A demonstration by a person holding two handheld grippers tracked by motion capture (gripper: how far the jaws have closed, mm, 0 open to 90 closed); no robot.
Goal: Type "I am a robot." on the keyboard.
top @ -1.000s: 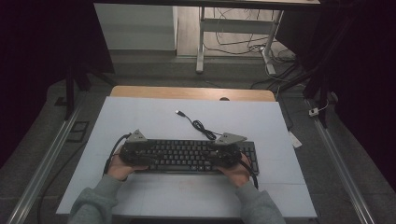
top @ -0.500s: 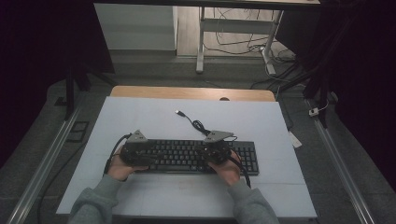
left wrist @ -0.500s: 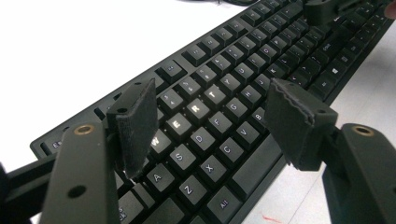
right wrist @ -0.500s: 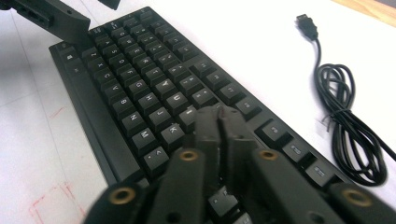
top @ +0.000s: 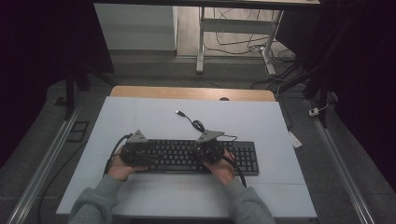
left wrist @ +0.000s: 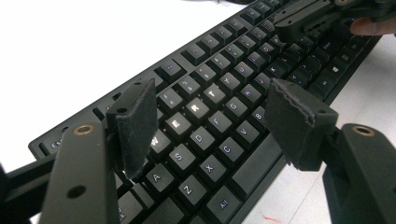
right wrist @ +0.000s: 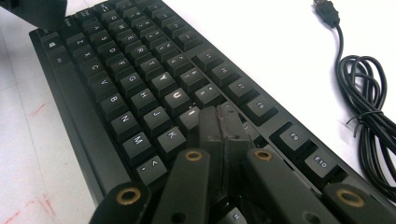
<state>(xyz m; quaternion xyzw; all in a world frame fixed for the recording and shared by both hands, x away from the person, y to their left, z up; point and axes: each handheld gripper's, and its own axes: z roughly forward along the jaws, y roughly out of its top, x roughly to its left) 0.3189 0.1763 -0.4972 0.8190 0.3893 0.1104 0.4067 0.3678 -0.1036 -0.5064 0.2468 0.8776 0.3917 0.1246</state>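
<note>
Keyboard (top: 196,156) is seen in the high view lying flat on the desk (top: 140,116), directly under both tools; the left tool (top: 135,151) is held over its left end, the right tool (top: 208,150) over its middle. The loose cable (top: 194,122) with its USB plug lies unplugged on the desk beyond the right tool.

Left gripper view: the left tool (left wrist: 210,121) is seen with jaws standing apart, nothing between them, poised above the lit letter keys (left wrist: 196,112) W-E-R-T. No pad is seen touching a key. The right tool (left wrist: 303,21) shows farther off along the key rows.

Right gripper view: the right tool (right wrist: 223,128) has just been closing and its jaws are now together, empty, the joined tip set down near the I and K keys (right wrist: 175,100); actual contact cannot be confirmed. The coiled cable (right wrist: 369,116) lies to its right.

Judgement: key pressing appears under way with the right tool; the left is not yet engaged.
</note>
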